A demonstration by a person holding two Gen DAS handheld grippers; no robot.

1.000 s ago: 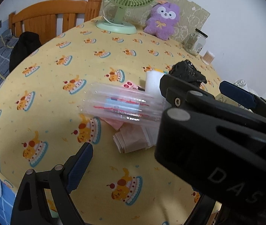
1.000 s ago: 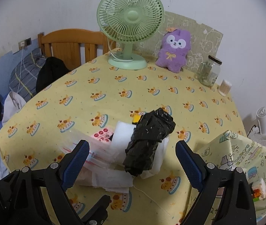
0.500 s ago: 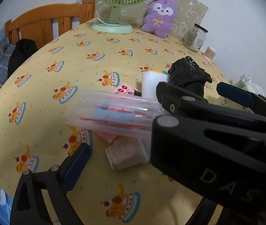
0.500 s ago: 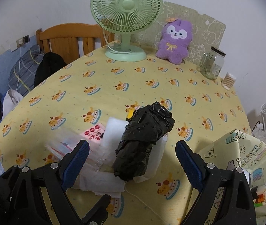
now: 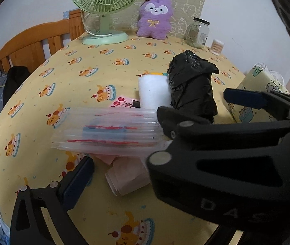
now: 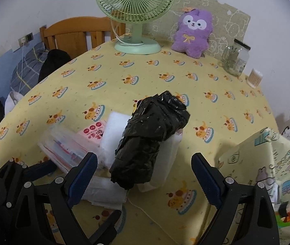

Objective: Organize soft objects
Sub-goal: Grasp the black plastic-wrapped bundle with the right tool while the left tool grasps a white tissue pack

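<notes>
A pile of soft things lies on the yellow tablecloth: a black plastic bag roll, white foam pads, a pink packet and a clear roll of zip bags. The pile also shows in the left wrist view, with the black roll behind the clear roll. My right gripper is open, its fingers either side of the black roll's near end. My left gripper is open around the pile's near left; its right finger is hidden behind the right gripper's body.
A green fan, a purple plush, a glass jar and a cotton swab cup stand at the table's far edge. A patterned fabric bag sits at right. A wooden chair stands behind left.
Both grippers have moved forward toward the pile, which looks larger and nearer. The right gripper's fingers now flank the black roll. Jaws stay open.
</notes>
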